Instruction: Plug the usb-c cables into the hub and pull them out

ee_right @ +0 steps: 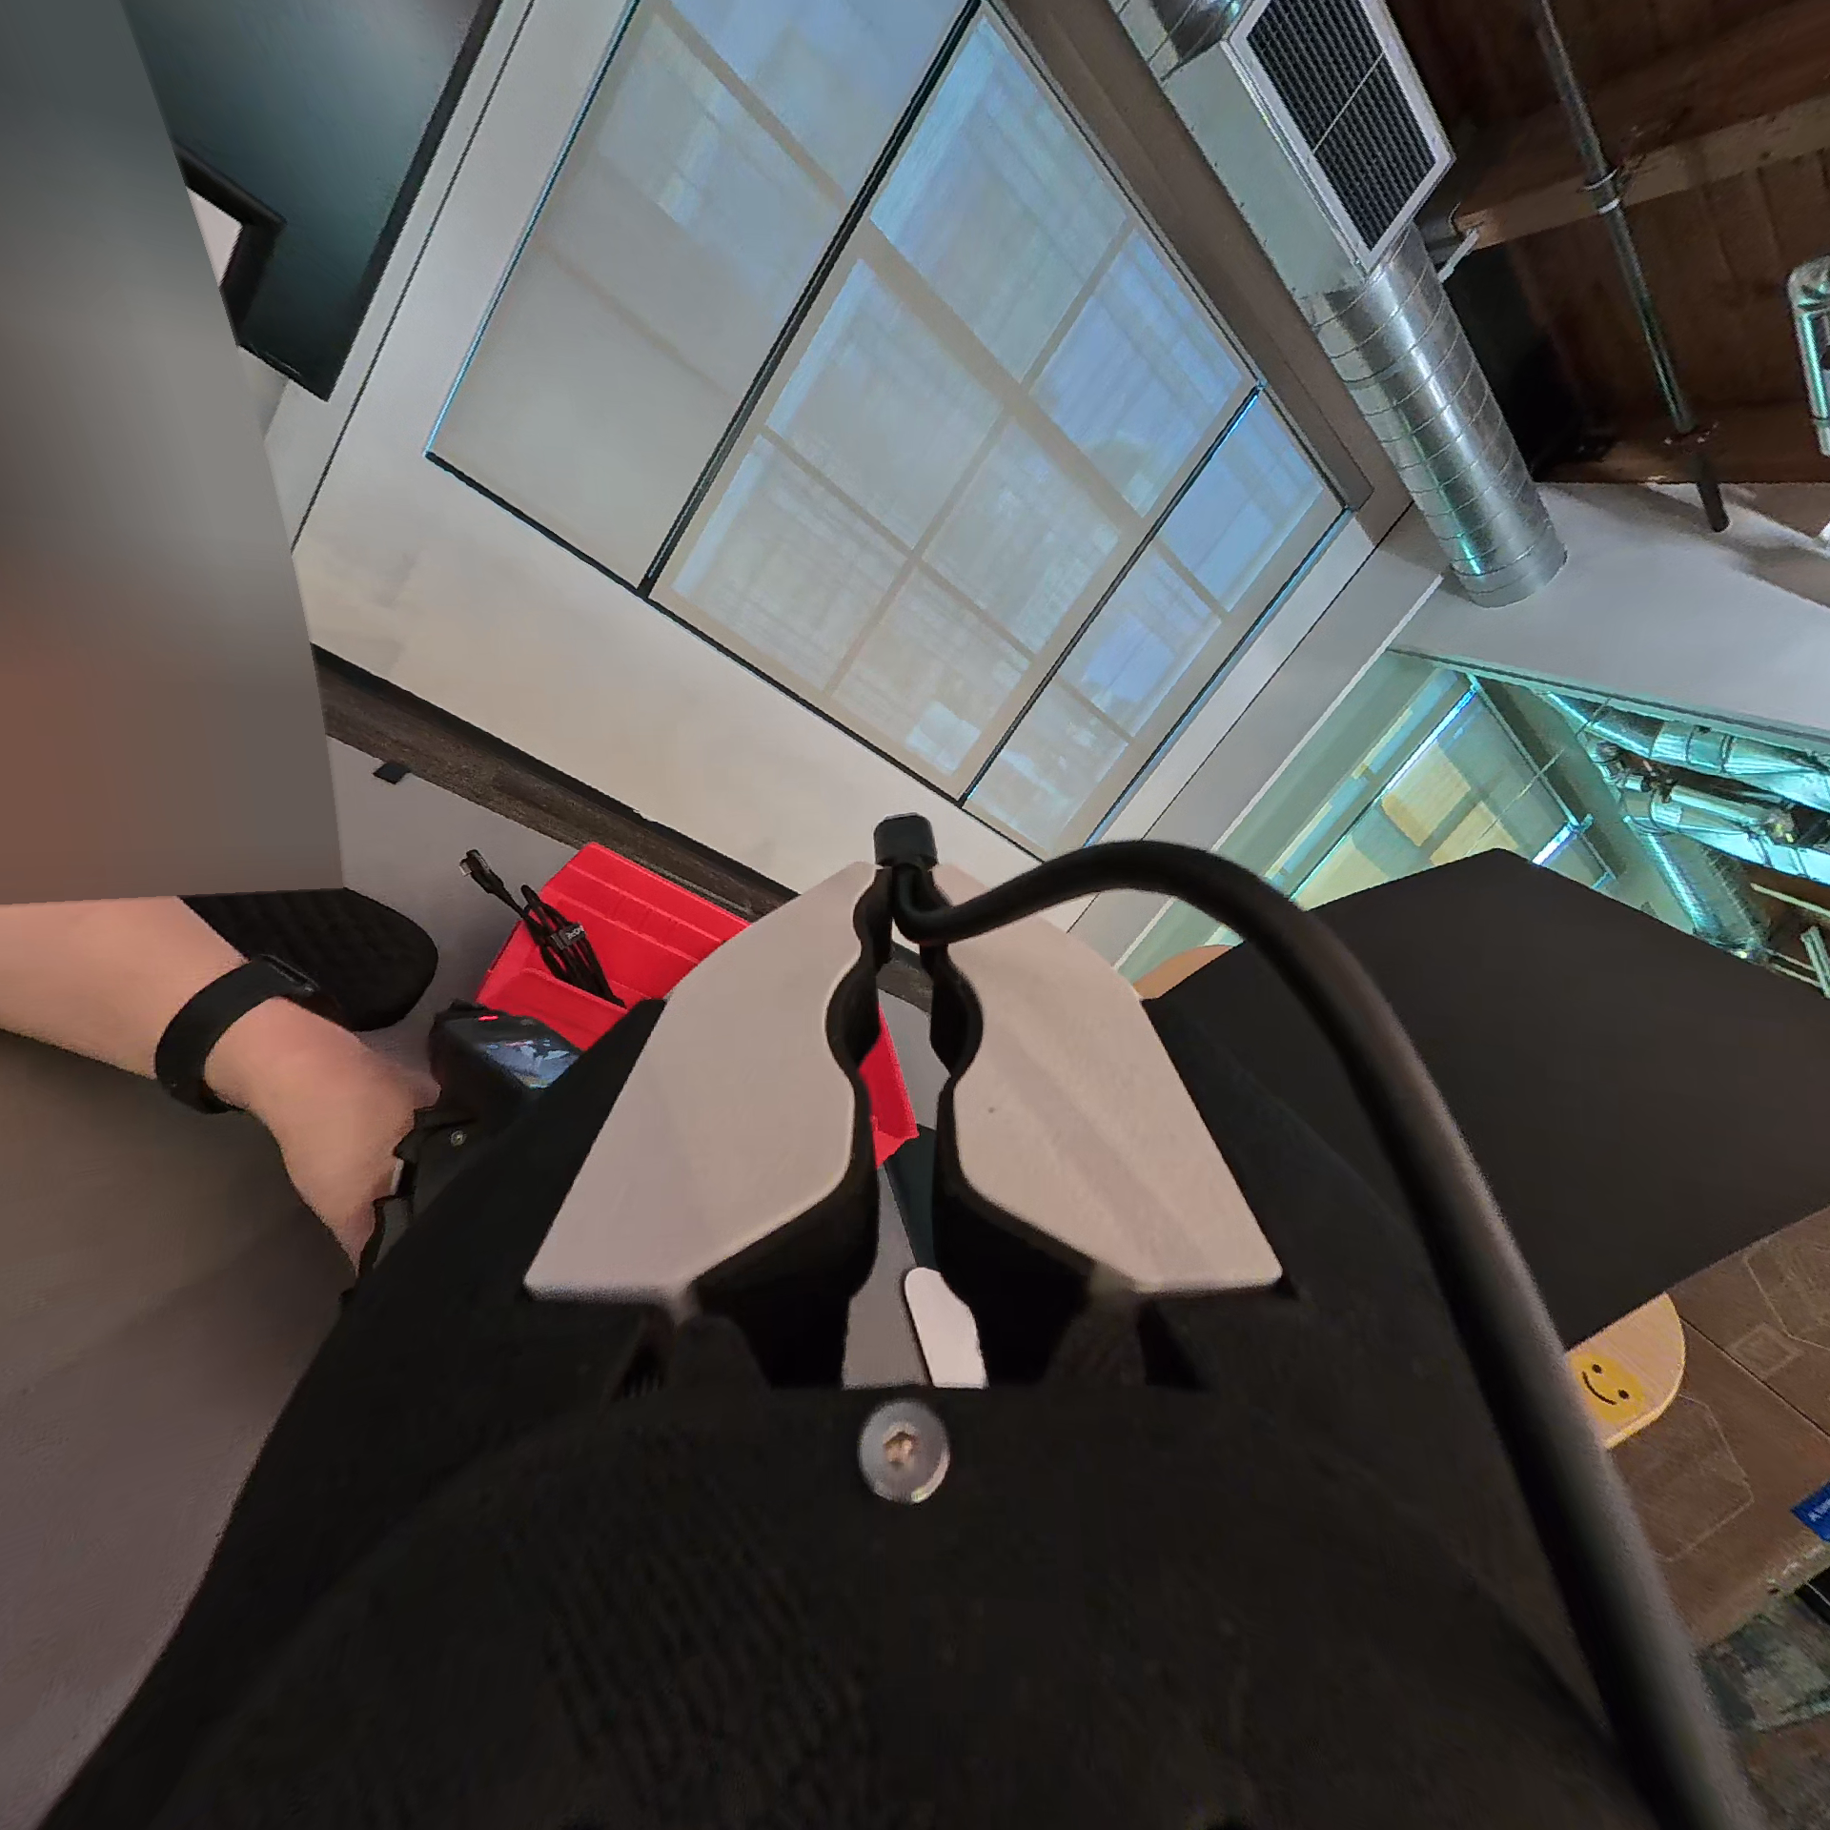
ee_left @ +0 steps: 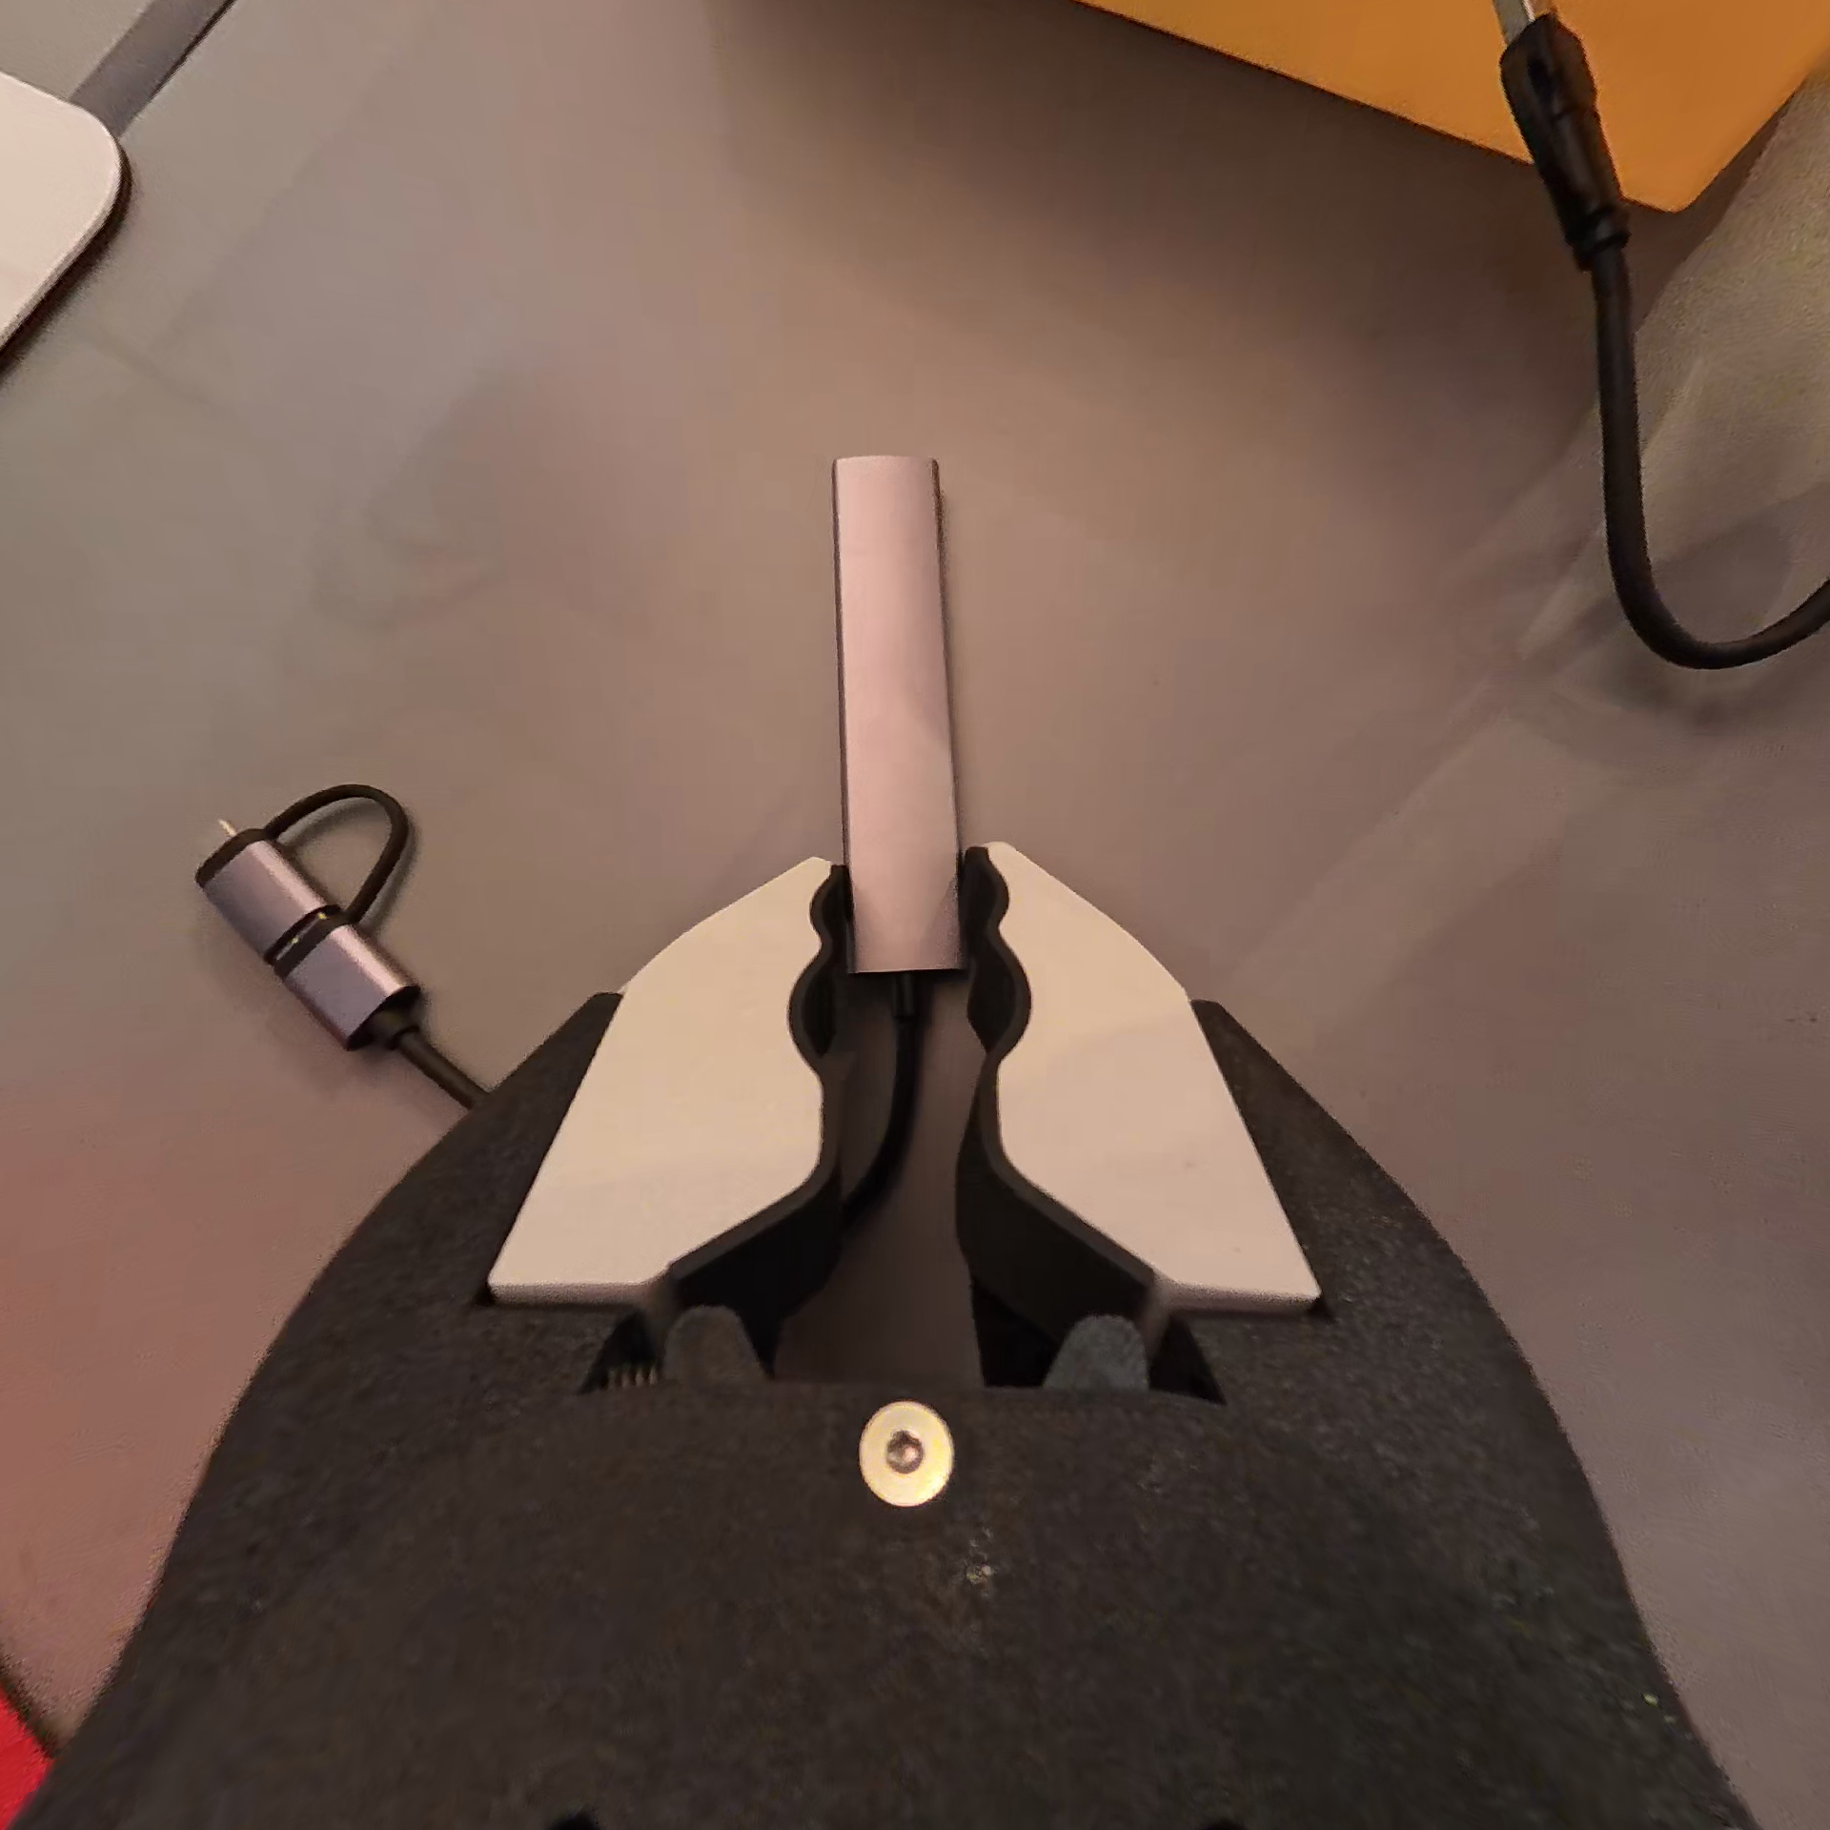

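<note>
In the left wrist view my left gripper (ee_left: 903,871) is shut on the near end of a slim grey hub (ee_left: 896,693), which lies flat on the grey table (ee_left: 495,495) and points away from me. The hub's own lead runs back between my fingers and ends in a grey plug with an adapter (ee_left: 307,941) at the left. A black cable (ee_left: 1604,396) with a thick plug hangs at the top right. In the right wrist view my right gripper (ee_right: 903,881) is shut on a black cable (ee_right: 1238,891) just below its end (ee_right: 903,837), raised and tilted up toward the windows. The hub is not in that view.
A white device corner (ee_left: 50,198) lies at the far left and a yellow object (ee_left: 1436,79) at the far right. In the right wrist view a red bin (ee_right: 634,931) holds cables, a person's hand (ee_right: 327,1119) holds the other gripper, and a black surface (ee_right: 1584,1069) stands to the right. The tips of one gripper are about 35 cm away from the tips of the other.
</note>
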Tool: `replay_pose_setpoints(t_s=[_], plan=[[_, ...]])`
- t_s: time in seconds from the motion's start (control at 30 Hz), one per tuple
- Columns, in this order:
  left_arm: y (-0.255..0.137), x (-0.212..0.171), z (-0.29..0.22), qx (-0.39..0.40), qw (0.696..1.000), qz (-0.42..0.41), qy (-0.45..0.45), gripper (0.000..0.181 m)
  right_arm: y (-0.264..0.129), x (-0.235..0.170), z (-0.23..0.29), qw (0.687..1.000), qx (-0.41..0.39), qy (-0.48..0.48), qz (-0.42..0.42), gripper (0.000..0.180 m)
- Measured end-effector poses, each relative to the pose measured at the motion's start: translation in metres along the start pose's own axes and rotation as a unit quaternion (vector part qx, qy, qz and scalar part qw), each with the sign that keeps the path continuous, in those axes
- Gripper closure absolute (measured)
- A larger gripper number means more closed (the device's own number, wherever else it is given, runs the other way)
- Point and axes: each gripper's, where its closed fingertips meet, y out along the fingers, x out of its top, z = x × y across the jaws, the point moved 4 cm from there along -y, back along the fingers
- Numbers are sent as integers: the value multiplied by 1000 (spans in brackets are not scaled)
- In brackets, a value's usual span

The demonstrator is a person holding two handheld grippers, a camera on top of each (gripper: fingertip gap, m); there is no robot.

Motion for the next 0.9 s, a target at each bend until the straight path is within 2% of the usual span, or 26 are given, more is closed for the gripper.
replay_pose_setpoints(t_s=[0.1, 0.2, 0.33, 0.5, 0.63, 0.7, 0.9], plan=[[-2, -2, 5, 20, 1000, 3, 6, 159, -1, -1, -1, 1000, -2, 1, 1, 174], [-8, 1, 7, -10, 999, -8, -36, 159, 0, -2, -2, 1000, -9, 2, 3, 174], [-31, 21, 16, -68, 988, -81, -114, 159, 2, -8, -10, 999, -45, 11, 19, 174], [-72, 63, 42, -109, 959, -192, -177, 159, 9, -21, -19, 992, -118, 19, 50, 174], [-108, 99, 67, -82, 947, -256, -176, 159, 22, -34, -15, 985, -152, 44, 71, 174], [-124, 109, 78, -55, 944, -277, -172, 159, 34, -47, -6, 983, -143, 53, 97, 174], [-150, 111, 89, 0, 939, -304, -162, 159, 61, -84, 20, 974, -133, 17, 185, 174]])
